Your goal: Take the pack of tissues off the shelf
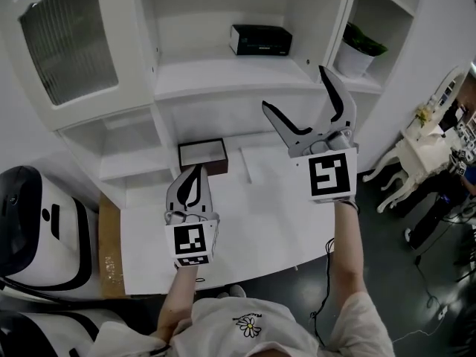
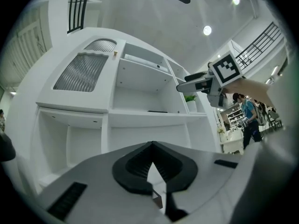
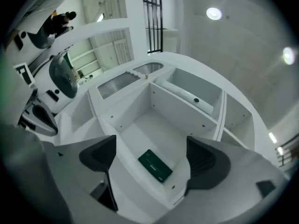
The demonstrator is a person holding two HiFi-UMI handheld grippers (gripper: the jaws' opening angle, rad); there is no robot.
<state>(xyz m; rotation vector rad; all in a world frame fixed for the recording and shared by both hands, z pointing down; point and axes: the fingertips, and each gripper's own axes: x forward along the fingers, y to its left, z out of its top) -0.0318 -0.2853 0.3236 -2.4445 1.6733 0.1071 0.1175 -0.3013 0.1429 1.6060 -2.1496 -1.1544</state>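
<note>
On the middle shelf [image 1: 216, 76], toward its right end and toward the back, the pack of tissues [image 1: 260, 40]. In the side compartment right of it, a potted plant [image 1: 357, 50]. On the table [image 1: 253, 229], at its back edge left of centre, a box [image 1: 202, 155]. Just before the box, the left gripper [image 1: 195, 171]; higher, before the shelf's front edge and right of the box, the right gripper [image 1: 293, 86]

The person wore a white short-sleeved T-shirt [image 1: 279, 341] with a small daisy print [image 1: 249, 325]. The left tool [image 1: 195, 174] and the right tool [image 1: 293, 88] were grey with black pads [image 3: 208, 160], each bearing a white cube [image 1: 329, 175] with black square markers.
</note>
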